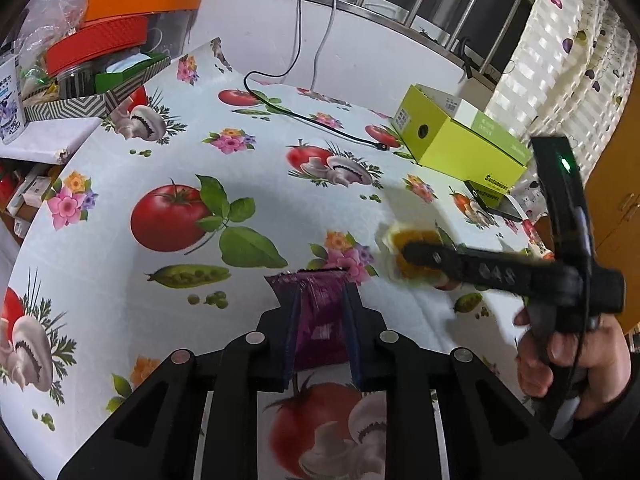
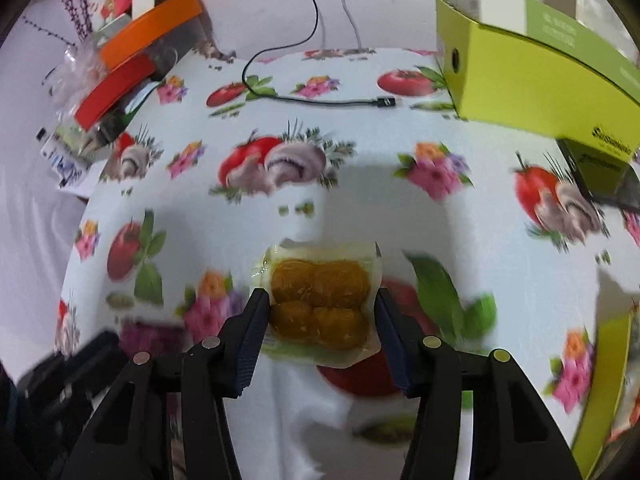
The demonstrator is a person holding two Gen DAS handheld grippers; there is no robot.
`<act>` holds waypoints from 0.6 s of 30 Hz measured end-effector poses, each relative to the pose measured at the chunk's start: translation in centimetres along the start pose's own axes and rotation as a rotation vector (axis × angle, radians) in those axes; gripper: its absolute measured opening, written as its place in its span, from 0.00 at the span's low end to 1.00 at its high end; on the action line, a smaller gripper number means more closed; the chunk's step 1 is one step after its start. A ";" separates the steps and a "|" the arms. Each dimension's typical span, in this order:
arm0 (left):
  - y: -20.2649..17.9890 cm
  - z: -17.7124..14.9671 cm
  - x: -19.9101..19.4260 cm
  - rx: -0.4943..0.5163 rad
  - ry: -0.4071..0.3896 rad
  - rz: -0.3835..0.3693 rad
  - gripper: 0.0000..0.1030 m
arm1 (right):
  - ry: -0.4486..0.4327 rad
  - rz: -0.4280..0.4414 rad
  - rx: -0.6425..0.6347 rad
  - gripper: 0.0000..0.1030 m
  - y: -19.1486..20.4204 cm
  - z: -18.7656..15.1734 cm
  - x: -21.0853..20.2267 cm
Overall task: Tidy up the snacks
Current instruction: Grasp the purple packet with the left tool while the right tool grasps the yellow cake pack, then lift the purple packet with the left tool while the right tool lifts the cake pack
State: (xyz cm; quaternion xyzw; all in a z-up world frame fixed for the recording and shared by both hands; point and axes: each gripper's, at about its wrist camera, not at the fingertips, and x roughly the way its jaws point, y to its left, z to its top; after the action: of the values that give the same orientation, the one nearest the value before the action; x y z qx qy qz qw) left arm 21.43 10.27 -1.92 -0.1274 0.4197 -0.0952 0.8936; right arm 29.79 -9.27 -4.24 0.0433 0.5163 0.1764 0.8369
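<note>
In the left wrist view my left gripper [image 1: 322,292] is shut on a purple snack packet [image 1: 320,320], held just above the printed tablecloth [image 1: 160,152]. In the right wrist view a clear packet with round orange-brown pieces [image 2: 320,300] sits between the fingers of my right gripper [image 2: 320,308], and both pads meet its side edges. The left wrist view shows that same packet [image 1: 404,252], blurred, to the right under the black right gripper [image 1: 424,256], which a hand [image 1: 560,356] holds. The purple packet [image 2: 148,336] appears blurred at the lower left of the right wrist view.
A lime-green open box [image 1: 460,140] [image 2: 540,72] stands at the table's far right. A black cable [image 1: 312,120] [image 2: 320,100] lies across the far side. Orange and red trays [image 1: 120,20] and a zigzag-patterned box [image 1: 100,96] crowd the far left.
</note>
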 end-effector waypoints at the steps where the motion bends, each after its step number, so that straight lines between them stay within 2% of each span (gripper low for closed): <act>1: -0.1 -0.2 -0.1 0.004 0.005 -0.006 0.21 | 0.001 0.006 -0.011 0.50 -0.1 -0.7 -0.4; 8: -0.6 -1.3 -0.5 0.007 0.032 -0.002 0.24 | 0.019 0.037 -0.073 0.50 -1.2 -5.6 -3.5; 9: -0.6 -1.4 -0.4 0.007 0.032 0.000 0.31 | 0.016 0.039 -0.077 0.50 -1.4 -6.3 -4.0; 10: -0.6 -1.4 -0.3 0.005 0.034 0.000 0.44 | 0.014 0.040 -0.078 0.50 -1.6 -6.8 -4.3; 12: -0.8 -1.4 0.2 0.000 0.041 -0.001 0.57 | 0.012 0.037 -0.071 0.51 -2.0 -7.5 -4.8; 18: -1.6 -0.7 1.9 0.005 0.054 0.026 0.64 | 0.016 0.041 -0.052 0.52 -2.5 -8.1 -5.2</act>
State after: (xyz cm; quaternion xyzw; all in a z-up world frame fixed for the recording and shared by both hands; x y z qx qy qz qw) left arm 21.97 8.14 -3.22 -0.1173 0.4450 -0.0881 0.8834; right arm 21.22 -14.28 -4.23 0.0309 0.5172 0.2072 0.8298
